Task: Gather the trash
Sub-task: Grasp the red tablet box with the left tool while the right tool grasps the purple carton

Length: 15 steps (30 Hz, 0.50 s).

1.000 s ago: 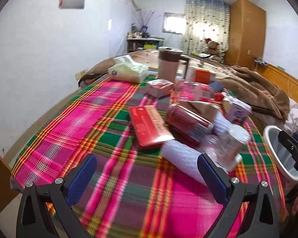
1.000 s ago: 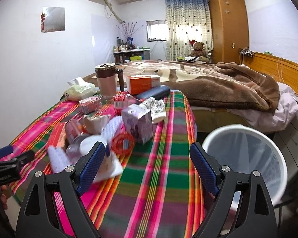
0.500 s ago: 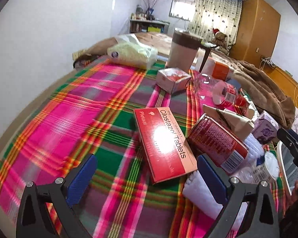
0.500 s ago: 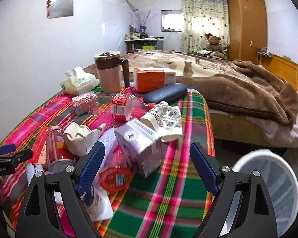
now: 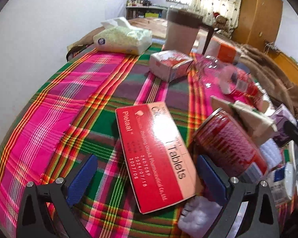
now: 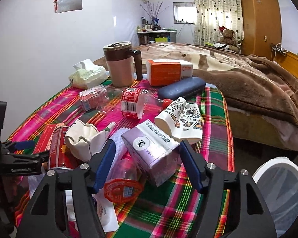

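On plaid-covered bench [image 6: 214, 119], trash heaped toward near edge. Left gripper [image 5: 147, 178] low over red tablet box [image 5: 155, 156] — fingers wide, straddling box, not pressing it; red can [image 5: 230, 144] just beside right finger. Right gripper [image 6: 147, 162] over purple carton [image 6: 153, 150] — fingers have just been closing, carton between them, pads not yet gripping. Crumpled paper cup [image 6: 178, 119] touching carton's far side. Clear bottle with red label [image 6: 131, 103] lying farther back. White bin [image 6: 282, 194] off bench's right side, near floor.
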### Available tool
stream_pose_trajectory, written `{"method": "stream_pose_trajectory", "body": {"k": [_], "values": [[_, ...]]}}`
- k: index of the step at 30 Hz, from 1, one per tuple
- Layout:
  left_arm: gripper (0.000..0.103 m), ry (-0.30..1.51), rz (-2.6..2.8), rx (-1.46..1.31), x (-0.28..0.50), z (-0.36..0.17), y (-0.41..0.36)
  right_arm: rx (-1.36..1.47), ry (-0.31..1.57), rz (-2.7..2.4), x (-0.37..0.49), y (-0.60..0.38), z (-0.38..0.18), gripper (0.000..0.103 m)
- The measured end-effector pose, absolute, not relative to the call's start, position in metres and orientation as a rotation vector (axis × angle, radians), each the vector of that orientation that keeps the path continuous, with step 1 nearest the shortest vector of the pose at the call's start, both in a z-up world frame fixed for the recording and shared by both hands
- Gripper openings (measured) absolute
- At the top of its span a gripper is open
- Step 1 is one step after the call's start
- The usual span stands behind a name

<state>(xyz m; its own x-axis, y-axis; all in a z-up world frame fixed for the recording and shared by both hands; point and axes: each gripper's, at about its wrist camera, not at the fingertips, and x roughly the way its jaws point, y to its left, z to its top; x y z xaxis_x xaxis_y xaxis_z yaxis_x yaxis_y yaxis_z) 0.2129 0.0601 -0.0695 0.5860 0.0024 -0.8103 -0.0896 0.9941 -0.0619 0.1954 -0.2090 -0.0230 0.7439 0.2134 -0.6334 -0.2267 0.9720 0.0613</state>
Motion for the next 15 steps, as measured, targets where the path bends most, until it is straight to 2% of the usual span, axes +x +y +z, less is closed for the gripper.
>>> {"method": "stream_pose_trajectory", "body": {"k": [2,3,5,9,12,15], "values": [[0.097,0.952,0.064,-0.097,0.213,-0.072,0.061,-0.02,0.695,0.245,0.196,-0.209,-0.024,0.066],[0.094,0.944,0.066,-0.101,0.212,-0.072,0.063,-0.017,0.697,0.246,0.196,-0.21,-0.024,0.059],[0.089,0.938,0.068,-0.111,0.212,-0.071,0.065,-0.01,0.695,0.247,0.196,-0.211,-0.023,0.052],[0.077,0.93,0.074,-0.118,0.208,-0.068,0.072,0.0,0.694,0.248,0.196,-0.212,-0.024,0.05],[0.064,0.922,0.094,-0.125,0.208,-0.066,0.078,-0.004,0.69,0.241,0.194,-0.211,-0.025,0.049],[0.064,0.918,0.089,-0.141,0.209,-0.066,0.081,-0.012,0.683,0.238,0.192,-0.209,-0.025,0.048]]}}
